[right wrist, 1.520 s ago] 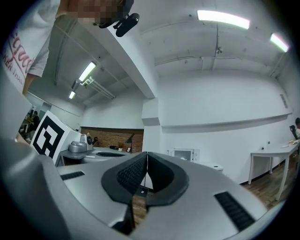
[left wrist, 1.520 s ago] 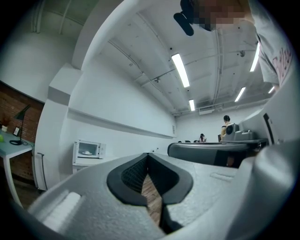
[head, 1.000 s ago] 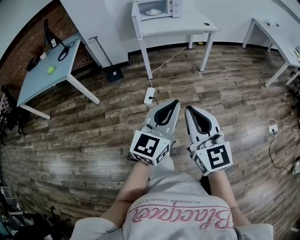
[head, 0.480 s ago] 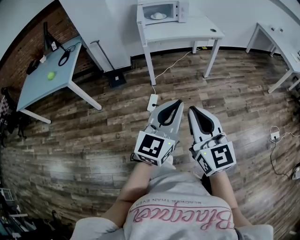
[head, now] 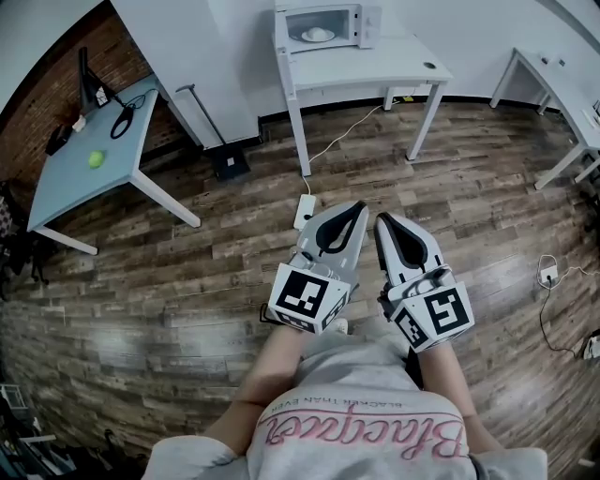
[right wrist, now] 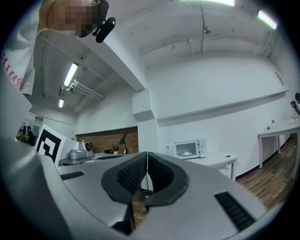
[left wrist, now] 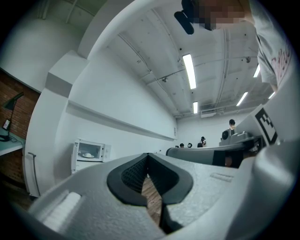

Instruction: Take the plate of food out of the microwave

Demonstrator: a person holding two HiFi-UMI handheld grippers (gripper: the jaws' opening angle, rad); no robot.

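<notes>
- Jaws of the left gripper (head: 353, 205) are closed, tips meeting, with nothing between them; it is held level above the wooden floor (head: 187, 281);
- plate of food (head: 317, 35) sits inside the microwave (head: 367, 23) on the white worktop (head: 375, 66), well ahead of both grippers;
- right gripper (head: 380, 218) is just beside the left, its jaws likewise pressed together and empty.

Left gripper (left wrist: 148, 159) seen with jaws brought together at the tips, nothing caught between, microwave (left wrist: 90, 151) spotted far off at left, plate of food (left wrist: 88, 154) glimpsed inside, right gripper (left wrist: 176, 151) carried alongside
</notes>
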